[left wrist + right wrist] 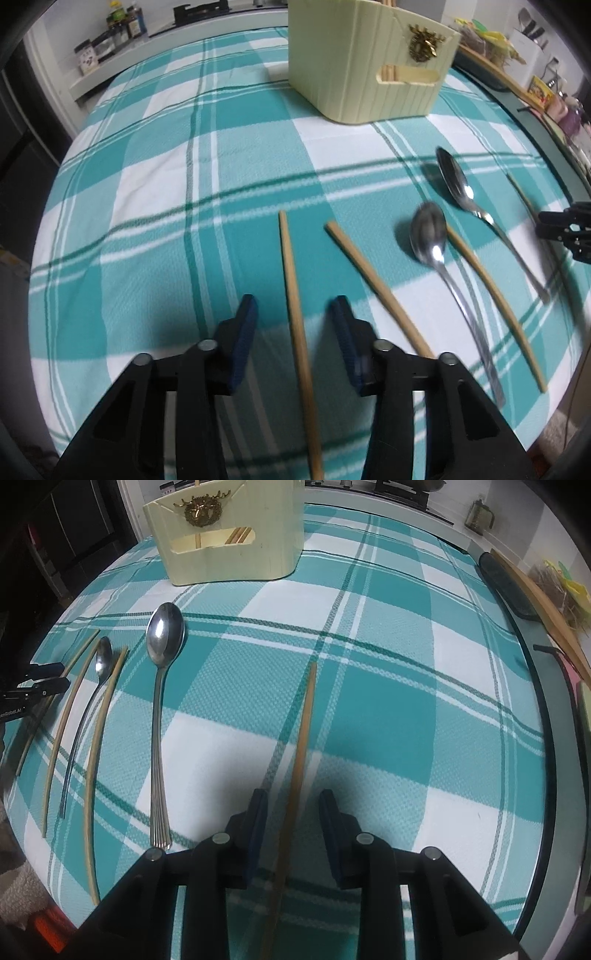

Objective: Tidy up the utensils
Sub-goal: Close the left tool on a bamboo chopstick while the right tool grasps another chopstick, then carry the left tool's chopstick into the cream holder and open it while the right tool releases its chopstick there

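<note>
My left gripper (293, 306) hovers over the teal plaid cloth (184, 221), its jaws straddling a wooden chopstick (291, 266) with a gap on each side. To its right lie another chopstick (376, 288), two steel spoons (430, 232) (454, 181) and a third chopstick (491, 295). A cream utensil holder (369, 62) with chopsticks in it stands at the back. My right gripper (293, 797) straddles a separate chopstick (308, 720) without touching it. Left of that lie a large spoon (164, 635), a small spoon (103, 661) and more chopsticks (105, 738).
A ledge with jars (110, 37) runs behind the table on the left. A wooden board (546, 605) and a dark tray (506, 583) crowd the right edge. A glass jar (480, 517) stands on the far counter. The table's round edge drops off near both grippers.
</note>
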Demonstrator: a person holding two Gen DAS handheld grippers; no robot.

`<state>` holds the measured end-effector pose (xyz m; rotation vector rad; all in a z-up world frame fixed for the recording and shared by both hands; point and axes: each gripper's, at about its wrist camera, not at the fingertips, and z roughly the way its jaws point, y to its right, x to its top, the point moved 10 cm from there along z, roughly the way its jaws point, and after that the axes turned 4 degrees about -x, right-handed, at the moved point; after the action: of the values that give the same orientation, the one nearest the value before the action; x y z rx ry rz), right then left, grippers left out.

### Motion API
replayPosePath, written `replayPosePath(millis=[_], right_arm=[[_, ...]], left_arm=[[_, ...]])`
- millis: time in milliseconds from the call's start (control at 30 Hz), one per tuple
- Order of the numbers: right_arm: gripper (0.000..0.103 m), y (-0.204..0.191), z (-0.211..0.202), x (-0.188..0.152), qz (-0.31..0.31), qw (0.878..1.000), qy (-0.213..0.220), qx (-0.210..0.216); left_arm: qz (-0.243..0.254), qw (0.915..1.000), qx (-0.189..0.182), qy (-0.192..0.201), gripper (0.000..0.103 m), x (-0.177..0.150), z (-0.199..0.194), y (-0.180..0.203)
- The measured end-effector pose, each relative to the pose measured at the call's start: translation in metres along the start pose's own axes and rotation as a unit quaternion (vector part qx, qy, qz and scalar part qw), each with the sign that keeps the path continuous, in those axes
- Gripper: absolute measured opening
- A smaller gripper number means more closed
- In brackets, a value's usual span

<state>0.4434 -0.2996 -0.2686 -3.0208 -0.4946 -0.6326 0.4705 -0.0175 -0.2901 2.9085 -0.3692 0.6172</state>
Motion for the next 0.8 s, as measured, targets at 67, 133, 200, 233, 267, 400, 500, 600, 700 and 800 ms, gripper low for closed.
replayPosePath(millis=[67, 133, 200, 233, 267, 400, 500, 600, 700, 800], right_arm=[[0.014, 0.002, 0.007, 0.020, 0.006, 1.000, 0.002, -0.004], [0.006, 0.005, 0.015, 0.039, 0.025, 1.000, 0.003, 0.003], [0.006, 0.009, 0.017, 0.056, 0.042, 0.999, 0.017, 0.004], [0.006, 0.011, 0.013, 0.064, 0.048, 0.998, 0.030, 0.005], [0.006, 0.012, 0.005, 0.070, 0.056, 0.997, 0.050, 0.008], [0.006, 0.011, -0.057, 0.082, 0.077, 0.986, 0.141, 0.046], [0.006, 0.007, -0.107, 0.084, 0.067, 0.977, 0.195, 0.049], [0.006, 0.006, -0.147, 0.079, 0.063, 0.969, 0.231, 0.053], [0.006, 0.005, -0.177, 0.076, 0.067, 0.962, 0.262, 0.048], [0.006, 0.002, -0.195, 0.077, 0.065, 0.954, 0.291, 0.036]], left_arm=[[-0.009, 0.9999, -0.007, -0.001, 0.006, 0.015, 0.006, -0.003], [-0.028, 0.9993, -0.024, 0.003, 0.004, 0.028, 0.011, -0.006], [-0.039, 0.9989, -0.021, 0.015, 0.004, 0.037, 0.008, -0.010], [-0.043, 0.9984, -0.018, 0.030, 0.004, 0.042, -0.001, -0.013], [-0.048, 0.9975, -0.023, 0.047, 0.004, 0.047, -0.012, -0.013], [-0.049, 0.9905, -0.040, 0.123, 0.004, 0.057, -0.075, -0.011], [-0.043, 0.9814, -0.054, 0.179, 0.004, 0.058, -0.129, -0.008], [-0.038, 0.9726, -0.063, 0.221, 0.004, 0.055, -0.171, -0.003], [-0.033, 0.9649, -0.069, 0.251, 0.004, 0.054, -0.198, 0.001], [-0.033, 0.9574, -0.073, 0.278, 0.004, 0.055, -0.220, 0.005]])
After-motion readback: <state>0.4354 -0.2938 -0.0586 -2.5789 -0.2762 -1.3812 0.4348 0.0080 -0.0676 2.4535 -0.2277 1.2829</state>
